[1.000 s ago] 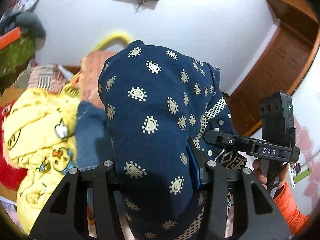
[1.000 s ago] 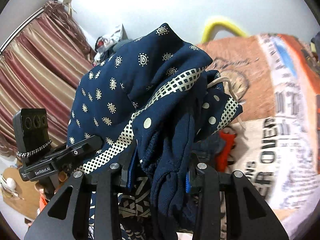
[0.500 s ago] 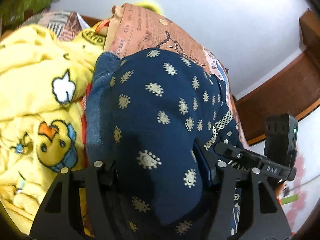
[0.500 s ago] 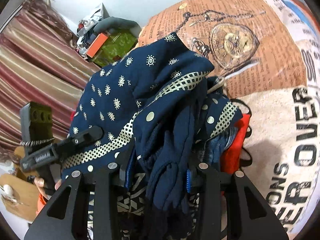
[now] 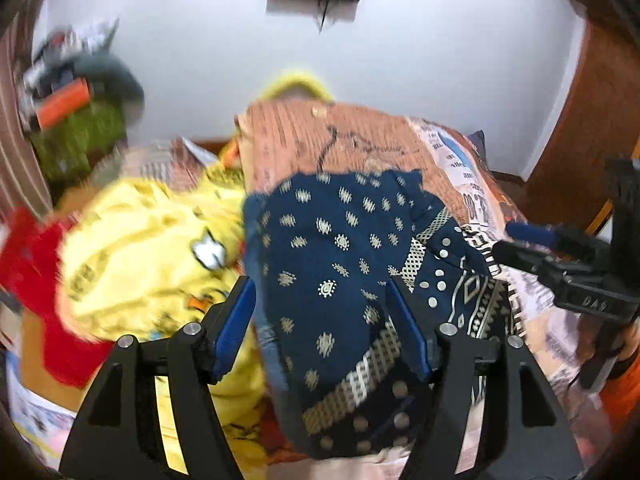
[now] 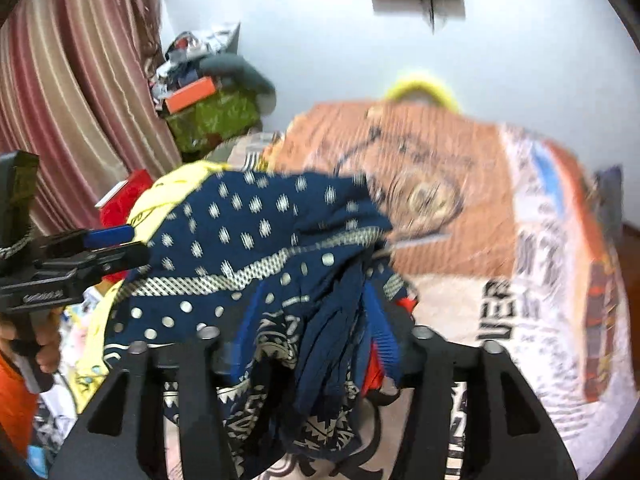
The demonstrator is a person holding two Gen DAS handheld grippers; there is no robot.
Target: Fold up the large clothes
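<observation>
Lying bunched on the bed (image 5: pixel 472 184), the garment (image 5: pixel 340 264) sits between the left gripper's (image 5: pixel 324 332) spread fingers (nothing pinched); the right gripper (image 6: pixel 312 344) is nearer, apparently spread around its hanging folds.
</observation>
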